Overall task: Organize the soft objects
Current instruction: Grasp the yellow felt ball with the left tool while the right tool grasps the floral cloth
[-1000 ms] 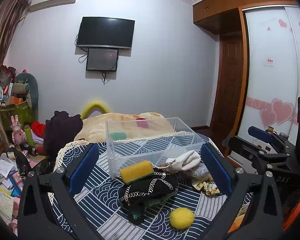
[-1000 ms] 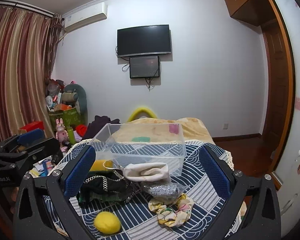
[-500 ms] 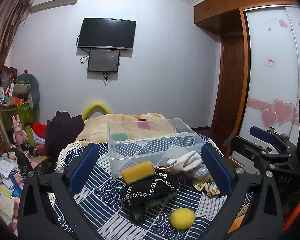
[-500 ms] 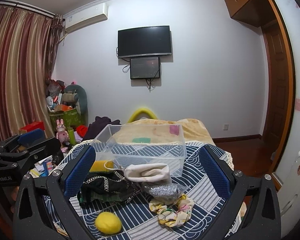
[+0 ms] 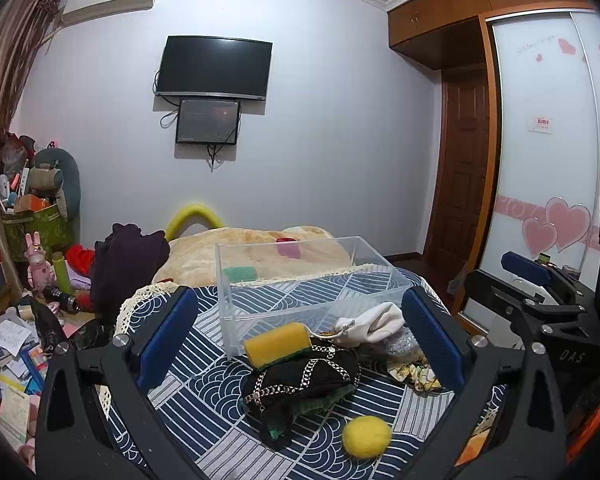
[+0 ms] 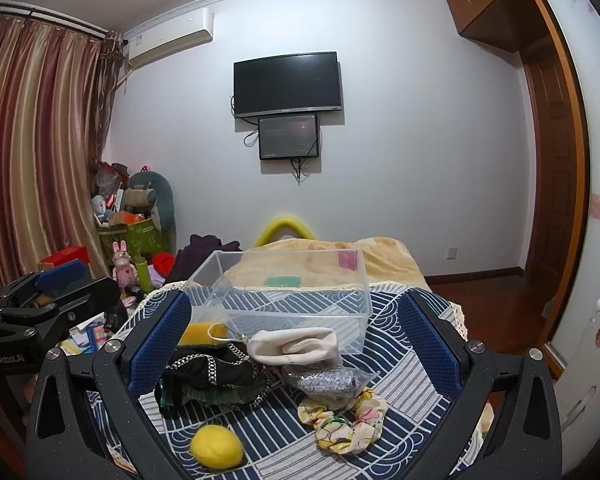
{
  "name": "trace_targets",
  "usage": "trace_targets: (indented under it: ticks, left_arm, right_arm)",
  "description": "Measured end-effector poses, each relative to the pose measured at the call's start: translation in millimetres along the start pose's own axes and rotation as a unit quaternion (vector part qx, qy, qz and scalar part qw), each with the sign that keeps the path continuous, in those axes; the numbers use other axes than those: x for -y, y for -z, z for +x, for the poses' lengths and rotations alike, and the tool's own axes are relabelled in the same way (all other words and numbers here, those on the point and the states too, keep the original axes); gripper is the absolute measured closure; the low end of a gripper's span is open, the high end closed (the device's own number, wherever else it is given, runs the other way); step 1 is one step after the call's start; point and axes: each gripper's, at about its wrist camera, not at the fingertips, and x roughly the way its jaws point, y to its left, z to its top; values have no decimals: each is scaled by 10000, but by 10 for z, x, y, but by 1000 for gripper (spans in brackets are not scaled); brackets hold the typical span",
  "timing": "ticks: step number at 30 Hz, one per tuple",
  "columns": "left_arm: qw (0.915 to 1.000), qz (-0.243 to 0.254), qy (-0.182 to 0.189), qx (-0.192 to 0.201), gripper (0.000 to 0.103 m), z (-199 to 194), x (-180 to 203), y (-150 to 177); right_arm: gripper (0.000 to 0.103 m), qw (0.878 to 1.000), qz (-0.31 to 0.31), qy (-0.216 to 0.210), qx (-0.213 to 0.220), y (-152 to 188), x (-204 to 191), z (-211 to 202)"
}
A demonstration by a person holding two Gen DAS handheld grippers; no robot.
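Observation:
A clear plastic bin [image 5: 300, 280] [image 6: 284, 292] stands empty on a blue-and-white patterned cloth. In front of it lie a yellow sponge [image 5: 278, 344] [image 6: 198, 333], a black cloth with a chain pattern [image 5: 300, 380] [image 6: 212, 376], a white cloth pouch [image 5: 374, 322] [image 6: 296, 346], a silver glitter pouch [image 6: 330, 380], a floral scrunchie [image 6: 346, 420] [image 5: 414, 372] and a yellow felt ball [image 5: 366, 436] [image 6: 216, 450]. My left gripper [image 5: 300, 340] is open and empty above the pile. My right gripper [image 6: 296, 344] is open and empty beside it.
The cloth-covered table [image 5: 204, 396] sits before a bed with a tan blanket [image 5: 260, 252]. Dark clothes [image 5: 128, 260] and cluttered toys and boxes [image 5: 32, 240] fill the left. A wardrobe [image 5: 540, 160] and door stand on the right.
Both grippers have barely shifted; the view has drifted slightly. Nothing was picked up or moved.

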Motion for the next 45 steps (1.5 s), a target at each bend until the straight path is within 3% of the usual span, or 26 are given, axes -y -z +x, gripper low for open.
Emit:
trace_targets:
  ticks: [21, 32, 37, 45]
  left_arm:
    - [9999, 0, 90, -70, 0, 16, 18, 22]
    - [9996, 177, 32, -223, 0, 61, 90, 84]
    - [9985, 170, 144, -509, 17, 115, 116, 175]
    - [9896, 68, 414, -1373, 21, 363, 227, 533]
  right_arm:
    - [0, 9997, 52, -13, 245, -7, 2, -79]
    - [1, 9998, 89, -168, -33, 86, 55, 11]
    - [15, 9998, 13, -148, -165, 161, 76, 14]
    - [34, 9961, 116, -114, -871, 421, 225, 148]
